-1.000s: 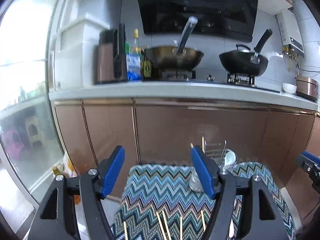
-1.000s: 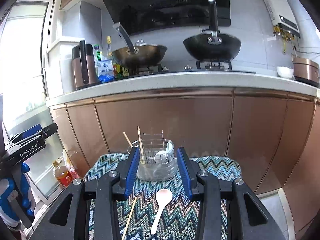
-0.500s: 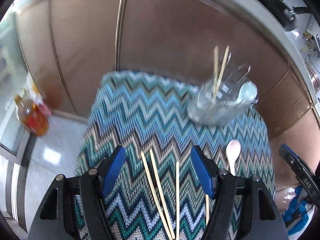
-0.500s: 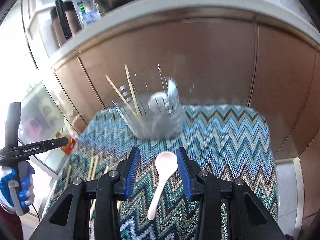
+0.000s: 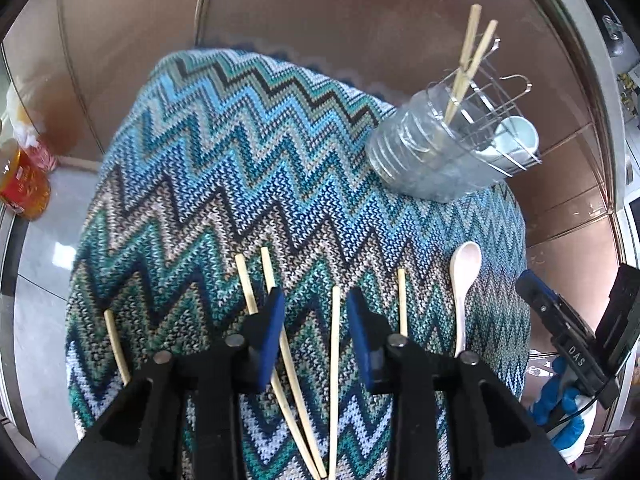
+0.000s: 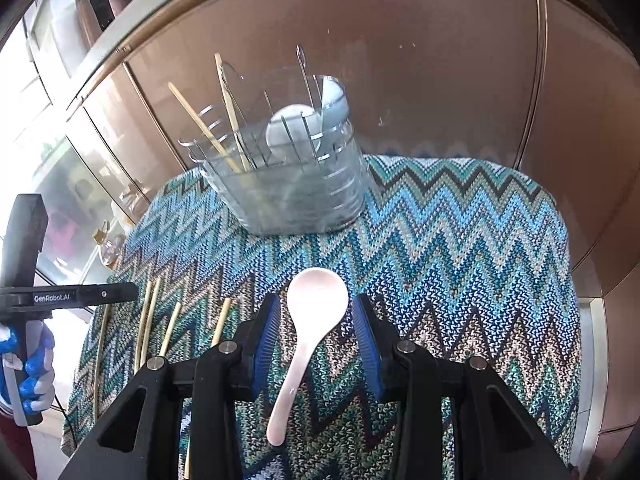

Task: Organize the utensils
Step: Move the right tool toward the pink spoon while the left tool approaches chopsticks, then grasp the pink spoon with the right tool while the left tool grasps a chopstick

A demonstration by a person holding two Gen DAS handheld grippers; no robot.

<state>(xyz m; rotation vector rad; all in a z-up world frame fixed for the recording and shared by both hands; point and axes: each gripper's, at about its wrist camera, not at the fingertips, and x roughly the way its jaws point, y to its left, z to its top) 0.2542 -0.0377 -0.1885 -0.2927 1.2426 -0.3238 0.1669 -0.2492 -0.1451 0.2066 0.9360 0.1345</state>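
Observation:
Several wooden chopsticks lie on a zigzag-patterned cloth [image 5: 240, 168]. My left gripper [image 5: 315, 312] is open, its blue fingers on either side of one chopstick [image 5: 334, 360], just above the cloth. A white spoon [image 5: 463, 280] lies to its right. My right gripper [image 6: 316, 320] is open with the white spoon [image 6: 308, 320] between its fingers, apart from both pads. A clear utensil holder with a wire rack [image 6: 288, 176] stands at the far edge, holding two chopsticks [image 6: 224, 128] and white spoons [image 6: 294, 132]; it also shows in the left wrist view [image 5: 440, 156].
Brown cabinet doors [image 6: 440, 80] rise just behind the cloth-covered surface. An orange bottle [image 5: 22, 188] stands on the floor at the left. The other gripper's handle [image 6: 24, 280] shows at the left of the right wrist view.
Both grippers tilted down from the kitchen counter and dropped towards the cloth. The left one narrowed its opening around a chopstick; the right one came down over the white spoon.

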